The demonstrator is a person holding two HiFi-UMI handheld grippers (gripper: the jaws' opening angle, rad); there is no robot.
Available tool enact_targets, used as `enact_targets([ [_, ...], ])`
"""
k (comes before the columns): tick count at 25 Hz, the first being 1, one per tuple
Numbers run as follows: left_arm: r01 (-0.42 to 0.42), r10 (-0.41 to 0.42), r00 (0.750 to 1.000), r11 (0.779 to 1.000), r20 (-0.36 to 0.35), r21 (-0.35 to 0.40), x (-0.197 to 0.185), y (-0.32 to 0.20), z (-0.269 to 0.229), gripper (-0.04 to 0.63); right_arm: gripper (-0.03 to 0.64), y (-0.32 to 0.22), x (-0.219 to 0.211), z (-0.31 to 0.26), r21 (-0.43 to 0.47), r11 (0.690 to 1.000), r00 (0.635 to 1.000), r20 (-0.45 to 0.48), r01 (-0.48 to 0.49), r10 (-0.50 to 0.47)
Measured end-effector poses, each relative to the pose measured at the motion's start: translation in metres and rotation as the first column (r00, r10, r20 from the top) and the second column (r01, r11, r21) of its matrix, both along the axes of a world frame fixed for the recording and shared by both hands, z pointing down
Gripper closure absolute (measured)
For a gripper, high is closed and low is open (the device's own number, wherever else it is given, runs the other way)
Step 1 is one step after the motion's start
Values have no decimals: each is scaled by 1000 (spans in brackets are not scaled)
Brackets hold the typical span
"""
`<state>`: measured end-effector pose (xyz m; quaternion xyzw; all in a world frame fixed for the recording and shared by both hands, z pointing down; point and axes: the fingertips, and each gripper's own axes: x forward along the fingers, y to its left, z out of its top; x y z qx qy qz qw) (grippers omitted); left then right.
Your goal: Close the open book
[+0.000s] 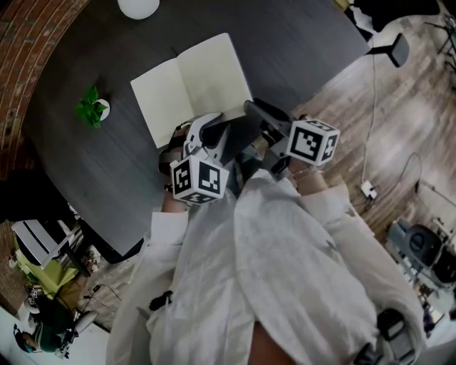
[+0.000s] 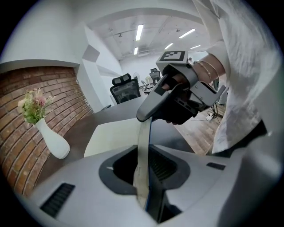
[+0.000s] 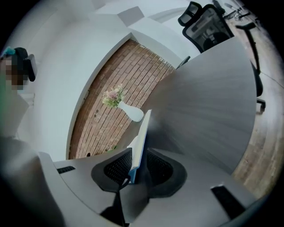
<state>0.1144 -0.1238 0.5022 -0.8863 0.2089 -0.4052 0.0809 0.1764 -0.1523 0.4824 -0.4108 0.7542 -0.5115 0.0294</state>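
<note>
The open book (image 1: 192, 85) lies with pale blank pages on the dark round table (image 1: 85, 57). Both grippers sit at its near right corner. A thin blue-backed cover (image 2: 143, 146) stands lifted on edge there. It runs up from between the jaws of my left gripper (image 2: 144, 177) to my right gripper (image 2: 153, 111), which pinches it higher up. In the right gripper view the same cover (image 3: 142, 137) stands upright between the pads of my right gripper (image 3: 138, 170). In the head view my left gripper (image 1: 189, 135) and my right gripper (image 1: 253, 114) hide that corner.
A white vase of flowers (image 2: 51, 139) stands on the table by the brick wall (image 2: 26, 133), past the book. A small green plant (image 1: 91, 108) sits at the table's left. A white round object (image 1: 138, 6) is at the far edge. Wooden floor (image 1: 399, 142) and an office chair (image 2: 125, 91) lie beyond.
</note>
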Motion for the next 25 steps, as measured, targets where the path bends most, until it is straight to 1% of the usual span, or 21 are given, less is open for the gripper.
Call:
enact_targets([
  [2, 11, -11, 1000, 1000, -17, -9, -3, -1, -1, 515, 515, -3, -3, -4, 9, 1000, 1000, 1, 15, -15],
  [5, 30, -31, 998, 999, -47, -24, -6, 0, -2, 515, 565, -5, -11, -11, 24, 998, 998, 5, 58, -58],
  [7, 46, -48, 997, 998, -65, -30, -8, 1, -3, 515, 578, -4, -17, -17, 41, 995, 995, 15, 94, -95],
  [10, 90, -96, 989, 994, -109, -61, -10, 2, -3, 515, 588, -3, -22, -24, 55, 990, 990, 33, 132, -134],
  [12, 118, -128, 983, 990, -131, -81, -12, 3, -3, 515, 589, -3, -24, -26, 62, 986, 987, 21, 157, -158],
  [16, 157, -170, 974, 983, -151, -93, -20, 5, -3, 515, 591, -3, -31, -31, 83, 978, 981, -5, 193, -193],
  [20, 217, -243, 951, 965, -191, -144, -33, 3, -4, 515, 591, -3, -40, -36, 98, 970, 975, -14, 223, -223],
  [25, 281, -321, 924, 939, -209, -197, -46, 5, -4, 515, 591, -2, -48, -39, 105, 961, 967, -11, 255, -255],
])
